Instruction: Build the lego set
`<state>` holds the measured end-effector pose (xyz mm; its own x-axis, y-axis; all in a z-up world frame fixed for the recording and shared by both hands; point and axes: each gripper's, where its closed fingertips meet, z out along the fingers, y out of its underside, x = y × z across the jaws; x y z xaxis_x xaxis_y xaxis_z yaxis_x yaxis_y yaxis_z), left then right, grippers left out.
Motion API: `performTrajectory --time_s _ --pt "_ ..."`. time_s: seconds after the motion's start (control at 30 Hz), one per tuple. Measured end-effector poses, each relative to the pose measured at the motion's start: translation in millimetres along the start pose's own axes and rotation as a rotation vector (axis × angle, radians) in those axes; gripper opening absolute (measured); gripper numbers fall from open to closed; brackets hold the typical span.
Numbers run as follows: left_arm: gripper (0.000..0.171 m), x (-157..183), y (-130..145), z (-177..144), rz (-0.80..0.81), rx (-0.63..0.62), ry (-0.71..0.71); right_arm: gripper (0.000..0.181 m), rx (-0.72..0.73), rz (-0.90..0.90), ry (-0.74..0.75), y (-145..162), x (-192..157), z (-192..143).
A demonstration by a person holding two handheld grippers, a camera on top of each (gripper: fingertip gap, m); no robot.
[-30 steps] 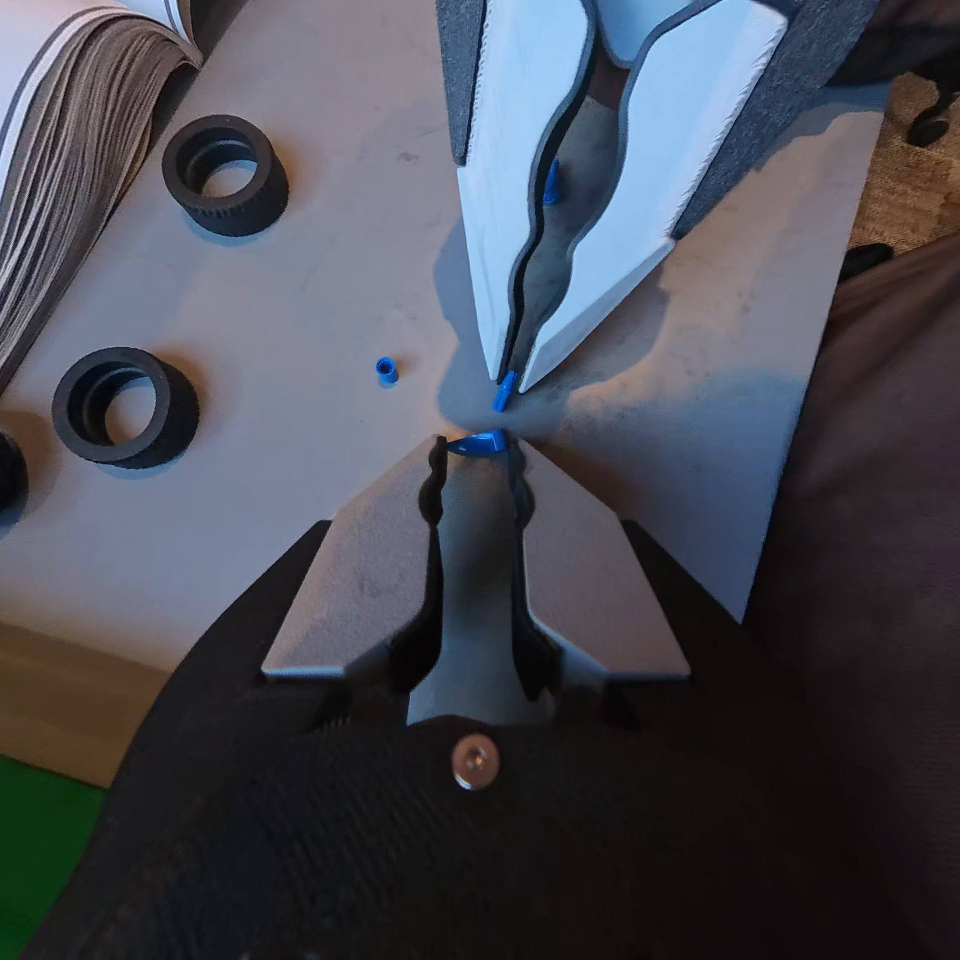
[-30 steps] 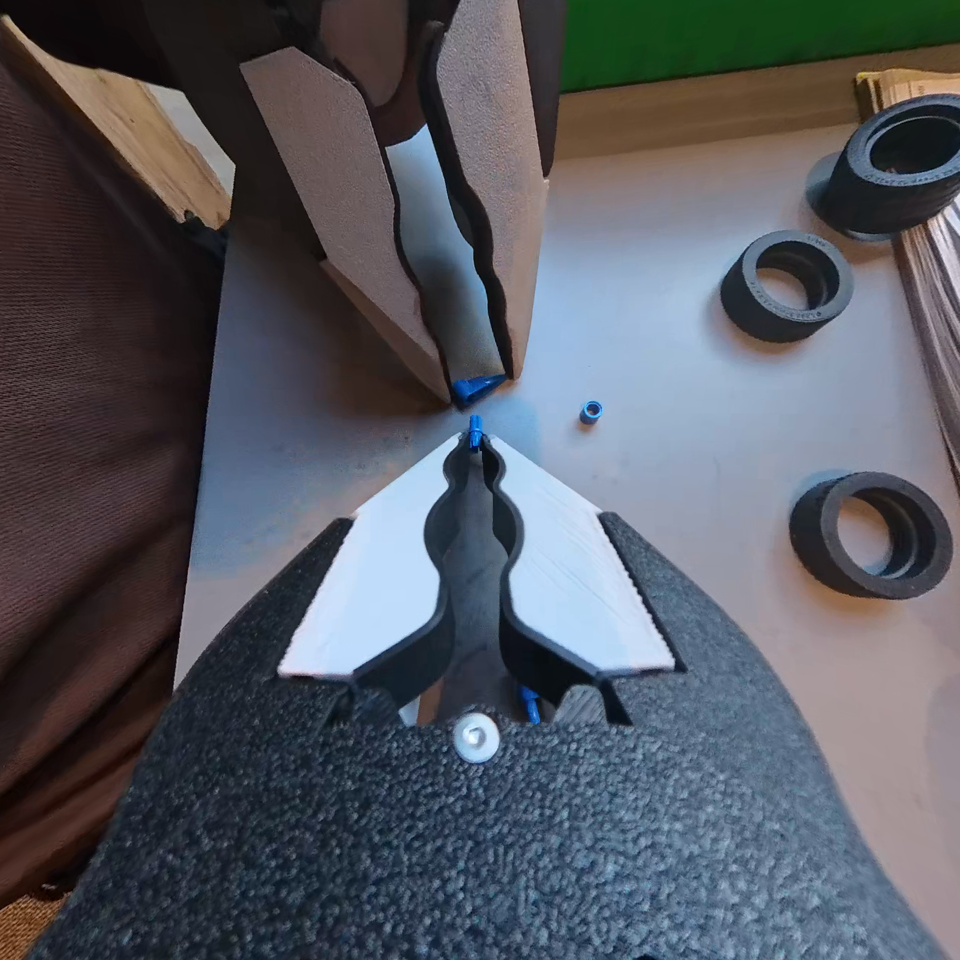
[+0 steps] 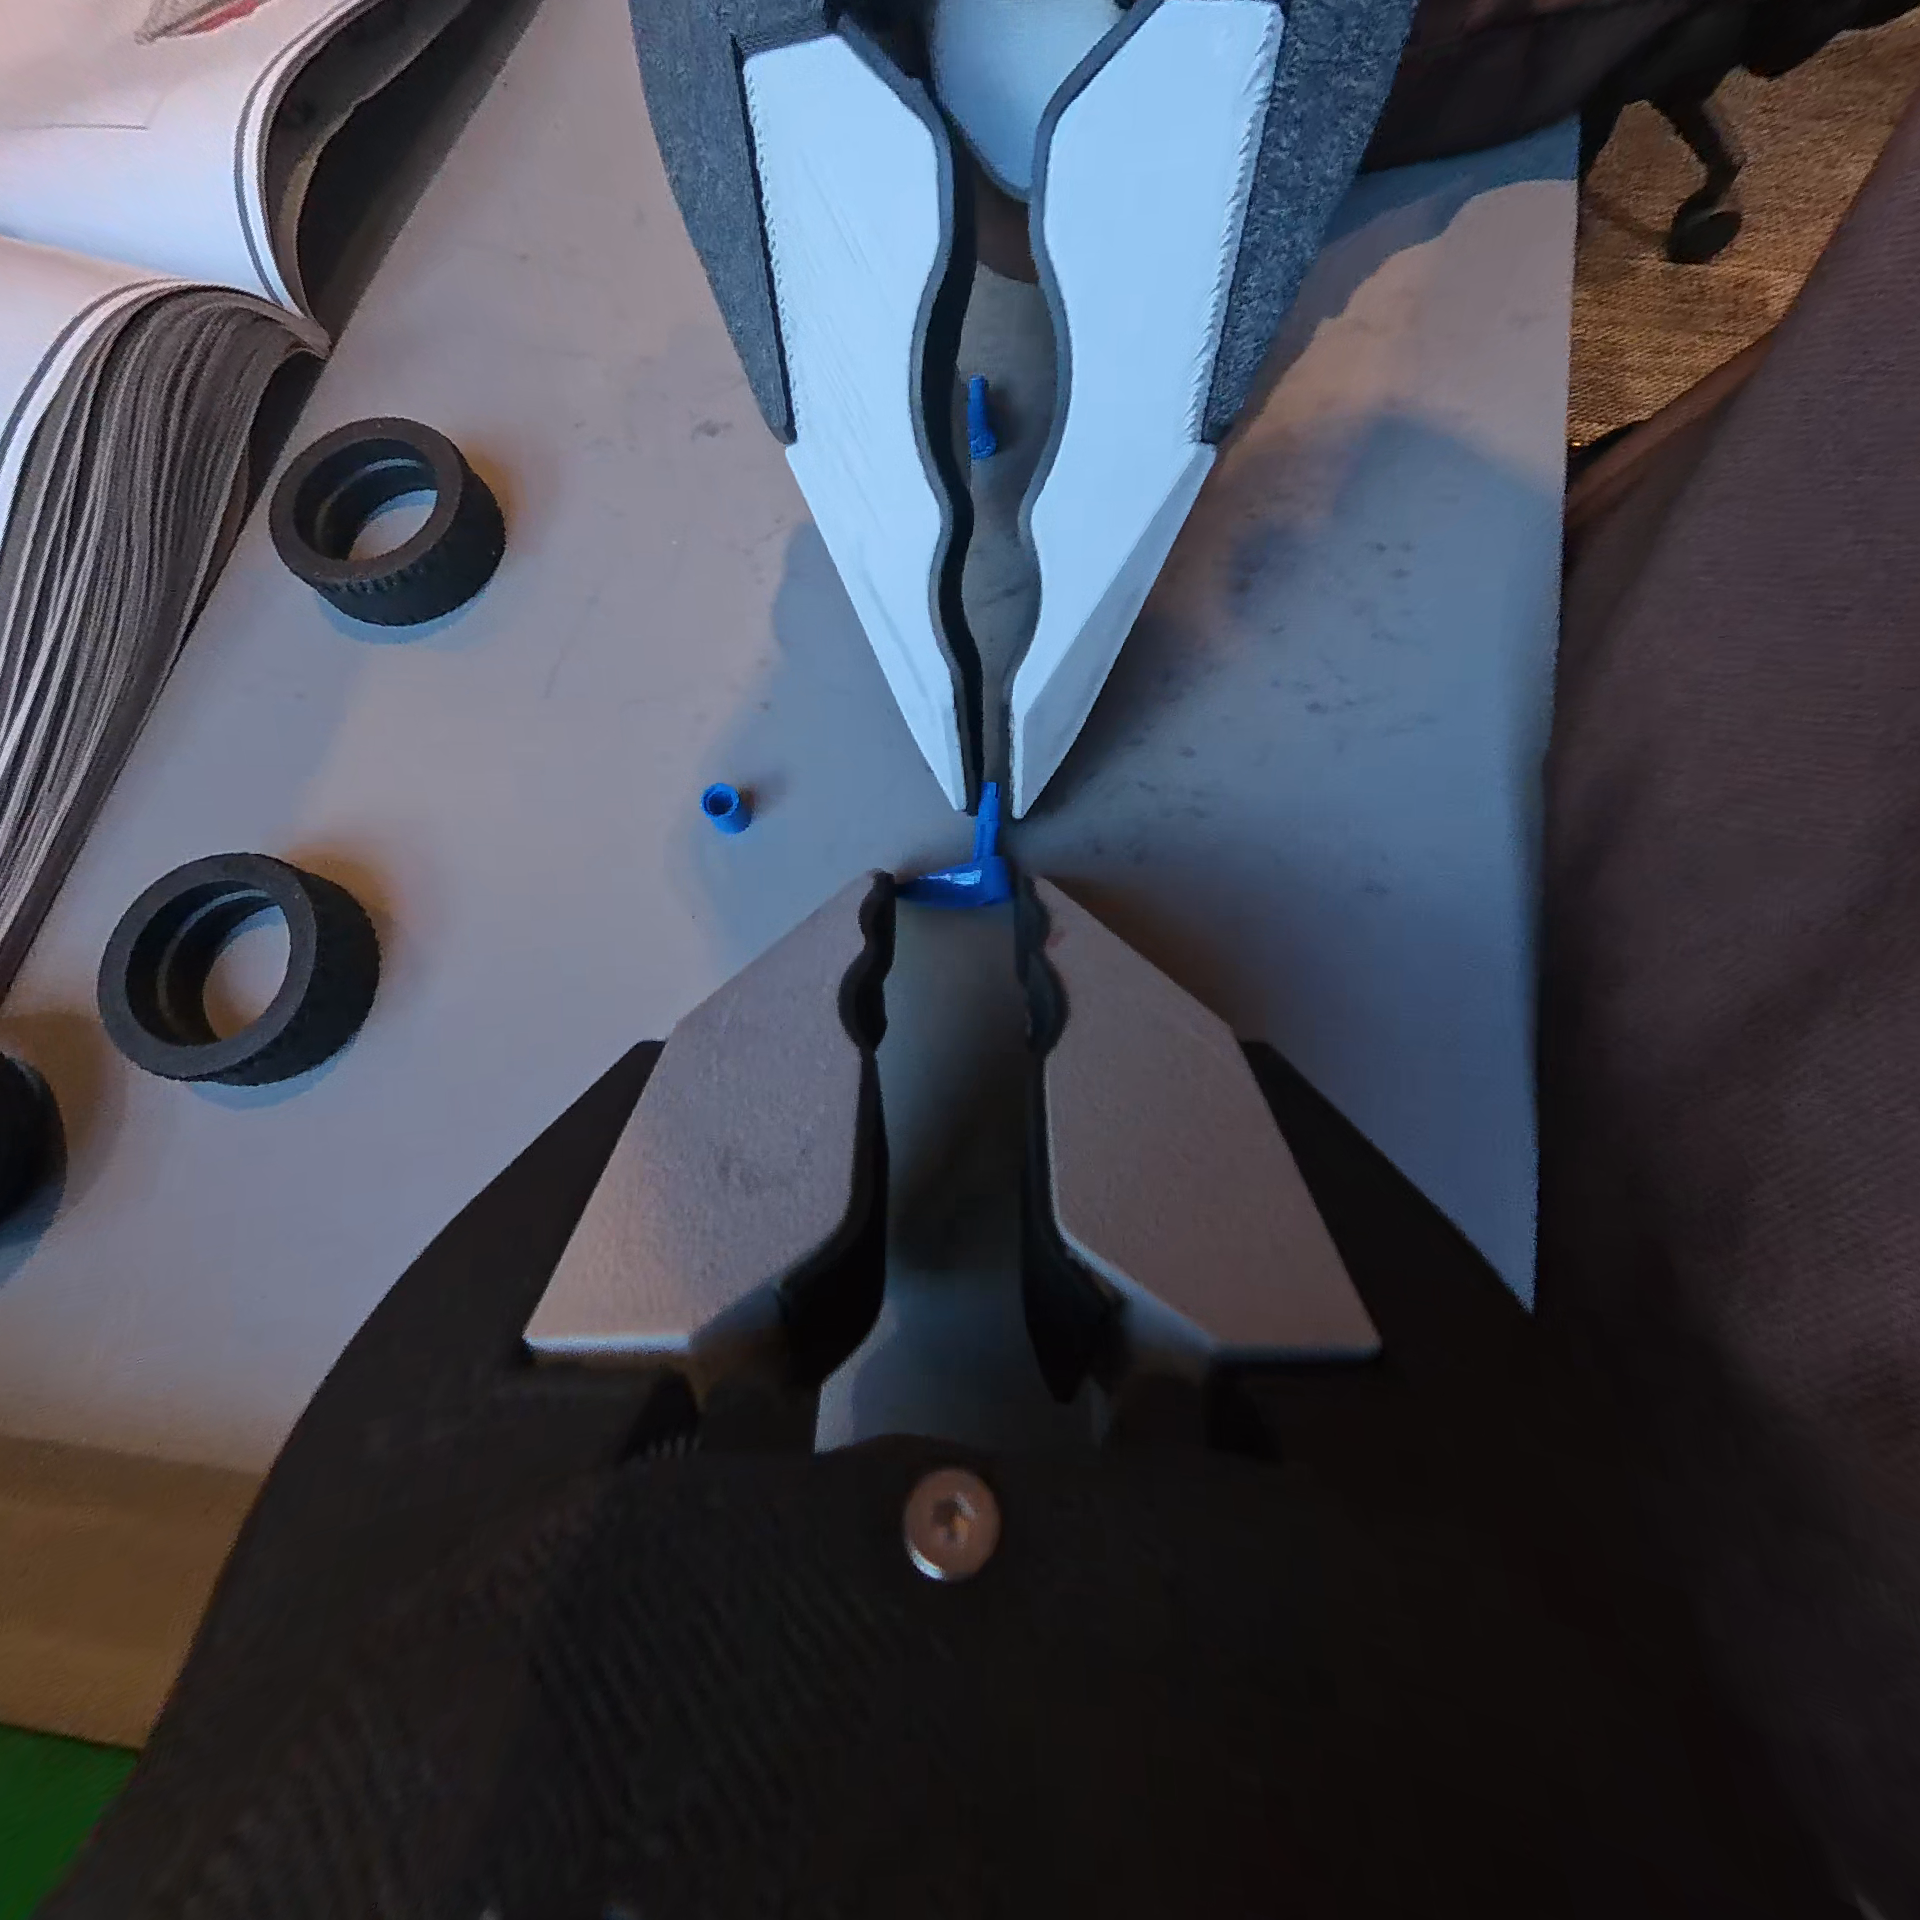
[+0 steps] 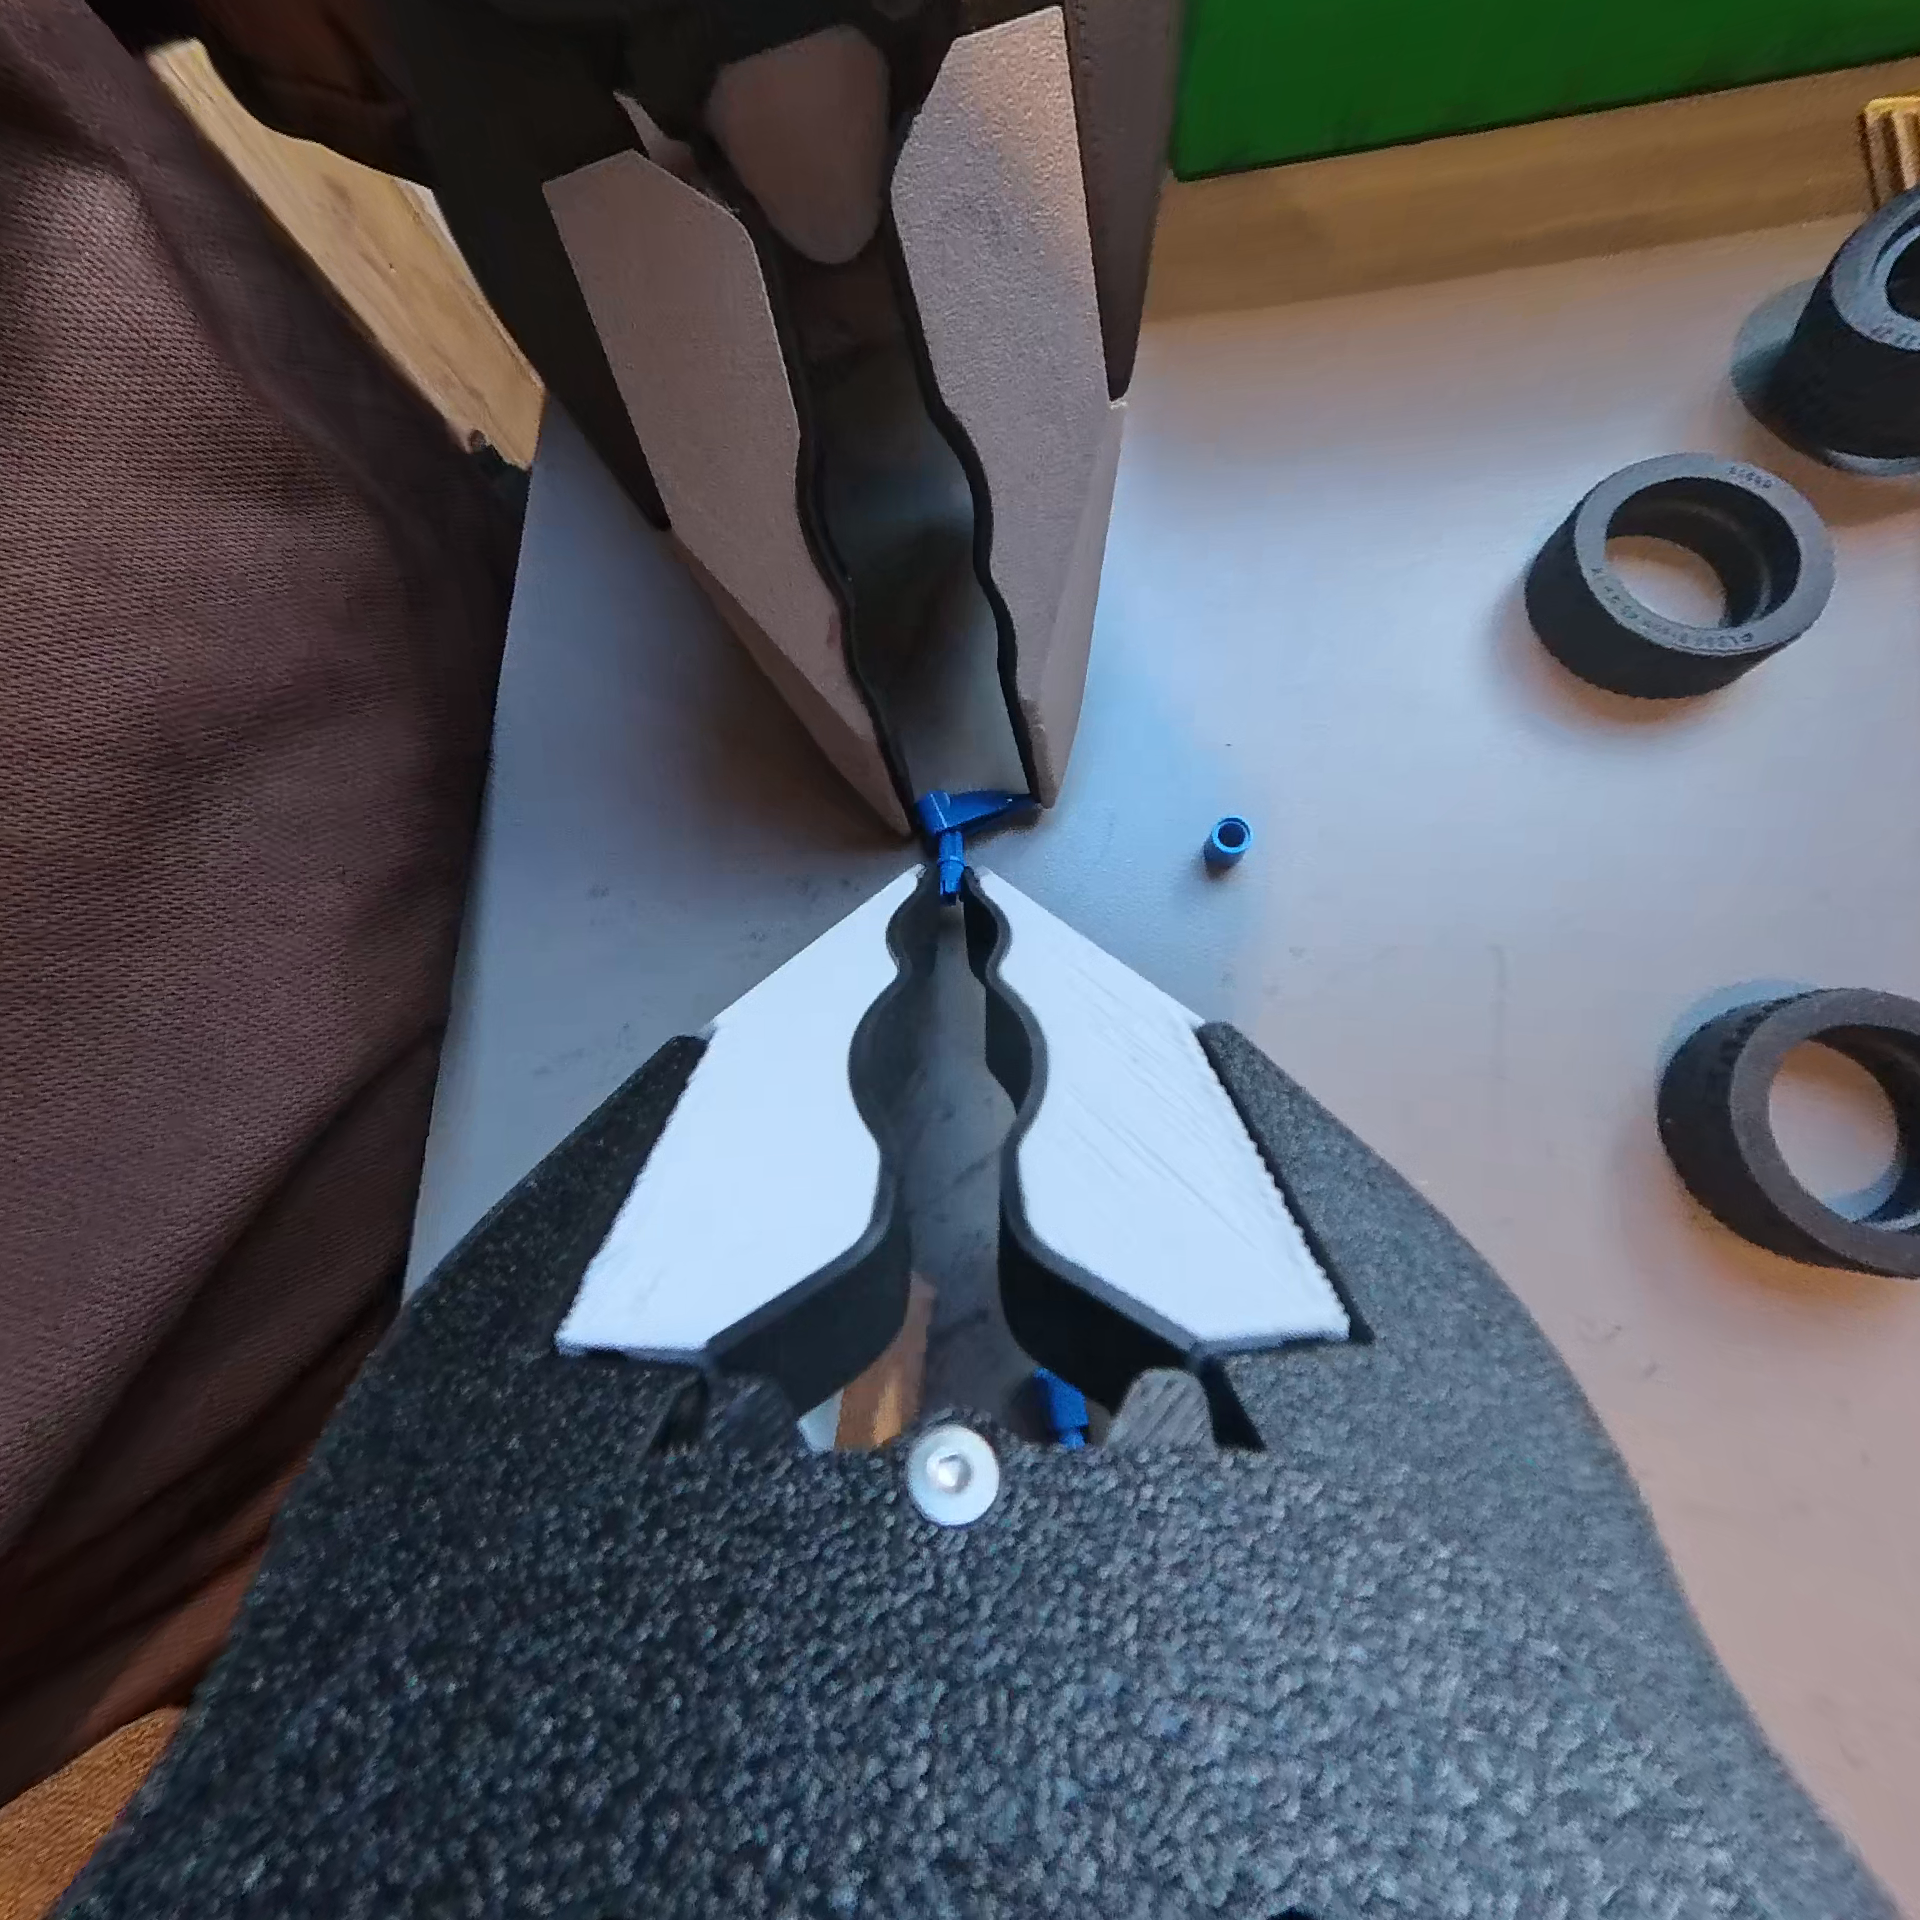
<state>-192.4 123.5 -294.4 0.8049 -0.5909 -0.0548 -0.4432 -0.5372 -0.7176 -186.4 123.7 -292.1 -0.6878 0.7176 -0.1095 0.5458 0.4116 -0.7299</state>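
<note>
The two tips have closed the small gap they had a second ago, and the blue peg (image 3: 987, 821) now touches the blue elbow piece (image 3: 961, 885). The right tongs (image 3: 987, 805) pinch the peg nearly shut; the left tongs (image 3: 954, 891) grip the elbow piece, jaws a little apart. A loose blue sleeve (image 3: 724, 808) lies just beside them on the grey board (image 3: 540, 790), black tyres (image 3: 387, 520) and an open booklet (image 3: 114, 343) farther off.
</note>
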Motion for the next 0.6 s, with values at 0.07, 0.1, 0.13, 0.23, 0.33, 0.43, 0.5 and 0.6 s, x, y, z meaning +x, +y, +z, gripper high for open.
performTrajectory --time_s 0.07,0.1,0.13,0.23,0.33,0.43,0.5,0.6 --pt "0.020 0.1 -0.1 0.0 0.005 0.000 0.001 0.004 -0.003 0.025 -0.014 0.3 -0.2 0.1" --pt "0.020 0.1 -0.2 0.0 0.013 0.001 -0.001 0.004 -0.002 0.038 -0.023 0.2 -0.3 0.0" --pt "0.020 0.2 -0.4 0.1 0.024 0.002 -0.004 0.004 0.000 0.054 -0.035 0.1 -0.5 -0.2" --pt "0.020 0.6 -1.0 0.4 0.050 0.005 -0.001 0.004 -0.004 0.128 -0.102 0.7 -1.4 -0.5" --pt "0.020 1.1 -1.4 0.3 0.087 0.010 0.000 0.004 -0.020 0.212 -0.183 2.3 -3.0 0.1" --pt "0.020 1.9 -1.3 0.2 0.098 0.012 0.012 0.004 -0.025 0.268 -0.233 2.4 -4.1 0.9" --pt "0.020 2.0 -1.3 0.2 0.104 0.014 0.016 0.004 -0.024 0.291 -0.251 1.8 -4.3 1.1" --pt "0.019 2.2 -1.3 0.5 0.101 0.015 0.036 0.004 -0.023 0.310 -0.272 1.3 -4.8 1.0"
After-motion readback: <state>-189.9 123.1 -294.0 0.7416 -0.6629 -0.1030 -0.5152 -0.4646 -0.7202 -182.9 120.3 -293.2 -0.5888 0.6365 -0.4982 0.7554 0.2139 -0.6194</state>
